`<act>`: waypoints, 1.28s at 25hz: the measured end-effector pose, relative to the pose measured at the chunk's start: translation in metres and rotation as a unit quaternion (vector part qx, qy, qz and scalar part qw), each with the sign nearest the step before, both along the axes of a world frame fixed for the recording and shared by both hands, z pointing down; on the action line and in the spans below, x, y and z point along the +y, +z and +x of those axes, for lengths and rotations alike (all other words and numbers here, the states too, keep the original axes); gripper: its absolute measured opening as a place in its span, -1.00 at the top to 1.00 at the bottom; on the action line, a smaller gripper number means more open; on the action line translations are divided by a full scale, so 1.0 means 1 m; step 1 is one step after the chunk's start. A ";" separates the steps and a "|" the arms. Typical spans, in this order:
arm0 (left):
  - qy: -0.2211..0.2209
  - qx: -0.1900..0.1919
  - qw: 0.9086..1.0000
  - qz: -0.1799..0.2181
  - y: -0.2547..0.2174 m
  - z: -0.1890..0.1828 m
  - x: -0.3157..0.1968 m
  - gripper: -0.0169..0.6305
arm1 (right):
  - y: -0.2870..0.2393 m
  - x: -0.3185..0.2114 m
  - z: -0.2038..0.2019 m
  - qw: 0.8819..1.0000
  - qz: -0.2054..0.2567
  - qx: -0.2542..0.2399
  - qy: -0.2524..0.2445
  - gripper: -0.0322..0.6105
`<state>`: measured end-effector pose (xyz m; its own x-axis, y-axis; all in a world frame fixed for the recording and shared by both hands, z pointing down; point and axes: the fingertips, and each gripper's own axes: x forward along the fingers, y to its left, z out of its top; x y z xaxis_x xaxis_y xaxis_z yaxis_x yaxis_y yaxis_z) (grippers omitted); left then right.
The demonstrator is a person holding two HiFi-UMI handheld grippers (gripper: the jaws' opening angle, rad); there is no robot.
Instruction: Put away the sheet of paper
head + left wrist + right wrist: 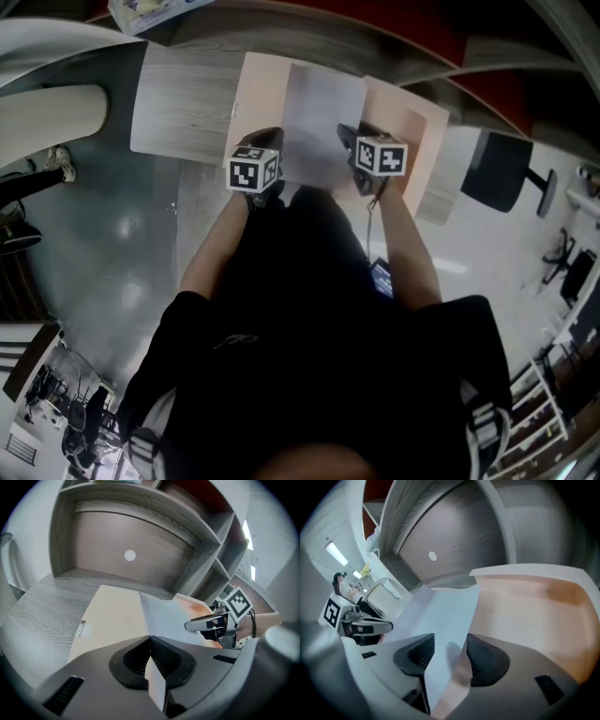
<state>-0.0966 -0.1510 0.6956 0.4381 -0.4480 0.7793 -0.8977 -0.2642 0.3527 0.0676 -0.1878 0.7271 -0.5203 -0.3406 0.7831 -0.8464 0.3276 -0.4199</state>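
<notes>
Your left gripper [150, 641] is clamped on the near corner of the sheet of paper [319, 112], and your right gripper [450, 653] has its jaws parted round the opposite near edge, so the sheet spans flat above the open peach folder [412, 131], probably for filing.

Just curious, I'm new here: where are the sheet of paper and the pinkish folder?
sheet of paper [323, 112], head view, middle of the white sheet.
pinkish folder [422, 127], head view, its bare right flap.

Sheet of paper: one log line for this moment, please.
sheet of paper over open folder on desk | left claw shut on it | right claw apart around its edge
</notes>
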 end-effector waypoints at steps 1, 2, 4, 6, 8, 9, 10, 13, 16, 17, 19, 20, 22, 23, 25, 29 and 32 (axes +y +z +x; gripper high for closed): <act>-0.005 0.000 1.000 -0.004 0.002 -0.002 0.001 0.81 | -0.002 -0.001 0.000 1.000 0.016 0.014 -0.013 0.22; -0.007 -0.003 1.000 -0.007 0.005 -0.003 0.002 0.81 | -0.004 -0.003 0.002 0.998 0.036 0.033 -0.026 0.22; -0.004 -0.014 1.000 -0.009 0.008 -0.003 0.004 0.81 | -0.013 -0.007 0.013 0.993 0.082 0.075 -0.037 0.22; -0.002 -0.015 1.000 -0.012 0.011 0.001 0.006 0.81 | -0.027 -0.011 0.029 0.989 0.116 0.093 -0.017 0.22; -0.003 -0.010 1.000 -0.014 0.011 0.004 0.006 0.81 | -0.043 -0.012 0.039 0.987 0.136 0.080 0.013 0.38; -0.003 -0.009 1.000 -0.014 0.011 0.006 0.005 0.81 | -0.050 -0.010 0.040 0.988 0.141 0.065 0.020 0.56; -0.003 -0.009 1.000 -0.014 0.011 0.008 0.004 0.81 | -0.055 -0.007 0.038 0.989 0.142 0.047 0.018 0.75; -0.002 -0.009 1.000 -0.016 0.011 0.013 0.005 0.81 | -0.061 0.008 0.030 0.990 0.141 0.019 -0.004 0.83; -0.001 -0.009 1.000 -0.018 0.012 0.019 0.005 0.81 | -0.060 0.019 0.031 0.990 0.140 0.025 -0.007 0.83; 0.000 -0.010 1.000 -0.018 0.012 0.020 0.005 0.81 | -0.060 0.021 0.031 0.990 0.139 0.024 -0.004 0.83; 0.001 -0.011 1.000 -0.019 0.012 0.023 0.004 0.81 | -0.062 0.024 0.030 0.990 0.140 0.019 -0.001 0.83; 0.001 -0.011 1.000 -0.019 0.012 0.023 0.004 0.81 | -0.062 0.026 0.030 0.990 0.141 0.017 -0.001 0.83; -0.001 -0.012 1.000 -0.021 0.013 0.024 0.005 0.81 | -0.062 0.029 0.028 0.990 0.141 0.015 -0.004 0.83; -0.001 -0.013 1.000 -0.022 0.014 0.024 0.005 0.81 | -0.061 0.031 0.028 0.990 0.140 0.014 -0.006 0.83; -0.001 -0.013 1.000 -0.024 0.014 0.026 0.005 0.81 | -0.061 0.034 0.028 0.990 0.140 0.014 -0.010 0.83; 0.002 -0.013 1.000 -0.023 0.015 0.029 0.004 0.81 | -0.062 0.040 0.029 0.990 0.140 0.011 -0.009 0.83; 0.001 -0.011 1.000 -0.024 0.014 0.031 0.002 0.81 | -0.062 0.046 0.029 0.991 0.136 0.009 -0.009 0.83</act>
